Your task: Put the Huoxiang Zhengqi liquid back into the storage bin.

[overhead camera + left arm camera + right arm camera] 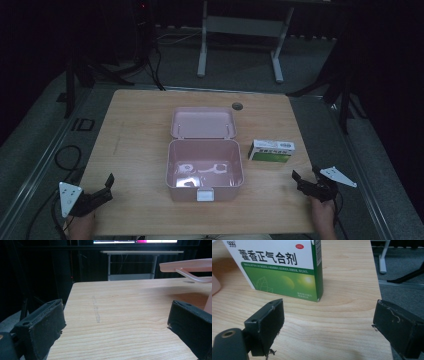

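High view, pink box (204, 170) lid up mid-table, medicine carton (271, 150) just right, left gripper (106, 186) and right gripper (305, 178) both spread wide, near corners

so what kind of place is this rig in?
Probably a lab or recording workspace, not a home: a bare wooden table on grey carpet, a metal-legged bench behind, cables on the floor, dark surroundings.

The room is lying dark while soft overhead light is falling on the table (140, 115). The high view is looking dim and grainy. Near the table's right edge, the medicine box (279, 267) is showing sharp print, with black jaws blurring up close.
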Action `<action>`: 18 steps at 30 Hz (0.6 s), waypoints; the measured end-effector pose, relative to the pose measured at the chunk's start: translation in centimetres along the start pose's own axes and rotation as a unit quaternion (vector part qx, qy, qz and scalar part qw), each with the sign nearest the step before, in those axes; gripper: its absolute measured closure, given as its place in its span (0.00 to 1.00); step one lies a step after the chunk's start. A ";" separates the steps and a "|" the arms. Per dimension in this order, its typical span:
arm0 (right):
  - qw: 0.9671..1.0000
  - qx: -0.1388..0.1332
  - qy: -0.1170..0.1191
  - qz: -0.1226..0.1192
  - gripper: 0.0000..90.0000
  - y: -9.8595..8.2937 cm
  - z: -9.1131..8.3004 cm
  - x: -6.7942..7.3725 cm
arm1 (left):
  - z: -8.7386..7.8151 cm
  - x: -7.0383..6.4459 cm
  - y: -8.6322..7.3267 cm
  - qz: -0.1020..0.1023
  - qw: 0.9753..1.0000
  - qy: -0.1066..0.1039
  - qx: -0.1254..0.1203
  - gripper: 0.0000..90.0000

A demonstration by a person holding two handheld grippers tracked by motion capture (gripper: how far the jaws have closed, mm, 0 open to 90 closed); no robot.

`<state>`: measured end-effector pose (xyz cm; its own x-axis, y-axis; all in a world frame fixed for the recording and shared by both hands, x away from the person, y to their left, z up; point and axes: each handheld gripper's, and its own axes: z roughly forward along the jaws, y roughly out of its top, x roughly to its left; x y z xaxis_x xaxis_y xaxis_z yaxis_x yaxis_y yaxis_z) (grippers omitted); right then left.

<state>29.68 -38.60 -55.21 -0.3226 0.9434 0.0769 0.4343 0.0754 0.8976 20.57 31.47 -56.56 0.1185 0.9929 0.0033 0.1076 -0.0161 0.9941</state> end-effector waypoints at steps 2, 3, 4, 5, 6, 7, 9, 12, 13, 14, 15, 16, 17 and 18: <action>1.000 0.005 0.005 0.003 0.11 0.0 0.1 0.0 | 0.0 0.0 0.0 -0.001 1.000 -0.001 -0.001 0.01; 1.000 0.007 0.012 0.001 0.11 0.1 0.1 -0.1 | 0.0 0.0 0.0 0.000 1.000 -0.002 -0.001 0.01; 1.000 0.007 0.012 0.001 0.11 0.1 0.1 -0.1 | 0.0 0.0 0.0 0.000 1.000 -0.002 -0.001 0.01; 1.000 0.013 0.024 0.001 0.11 0.1 0.2 -0.2 | 0.0 0.0 0.0 0.000 1.000 -0.004 -0.002 0.01; 1.000 0.013 0.024 0.001 0.11 0.1 0.2 -0.2 | 0.0 0.0 0.0 0.000 1.000 -0.004 -0.002 0.01; 0.999 0.022 0.041 0.001 0.11 0.1 0.3 -0.3 | -0.1 0.1 0.0 0.000 1.000 -0.005 -0.002 0.01; 0.997 0.048 0.066 -0.014 0.11 0.3 0.7 -0.3 | -0.1 0.1 0.0 -0.001 1.000 -0.008 -0.002 0.01; 0.991 0.074 0.108 -0.028 0.13 0.4 0.9 -0.2 | -0.1 0.0 0.0 0.000 1.000 -0.009 -0.002 0.01; 0.991 0.074 0.108 -0.028 0.13 0.4 0.9 -0.2 | -0.1 0.0 0.0 0.000 1.000 -0.009 -0.002 0.01; 0.987 0.083 0.128 -0.044 0.16 0.5 0.9 0.0 | -0.1 0.0 0.0 0.000 1.000 -0.011 -0.001 0.01; 0.987 0.083 0.128 -0.044 0.16 0.5 0.9 0.0 | -0.1 0.0 0.0 0.000 1.000 -0.011 -0.001 0.01; 0.983 0.096 0.150 -0.054 0.16 0.7 1.0 0.1 | -0.1 0.1 0.0 0.000 1.000 -0.013 -0.001 0.01; 0.983 0.096 0.150 -0.054 0.16 0.7 1.0 0.1 | -0.1 0.1 0.0 0.000 1.000 -0.013 -0.001 0.01; 0.978 0.111 0.167 -0.062 0.16 0.9 1.1 0.1 | -0.1 0.1 0.0 0.000 1.000 -0.016 -0.001 0.01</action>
<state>30.97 -38.04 -54.91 -0.6250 0.7673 0.1440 0.5341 0.2857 0.7957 20.52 31.53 -56.56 0.1504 0.9886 -0.0010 0.1058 -0.0150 0.9943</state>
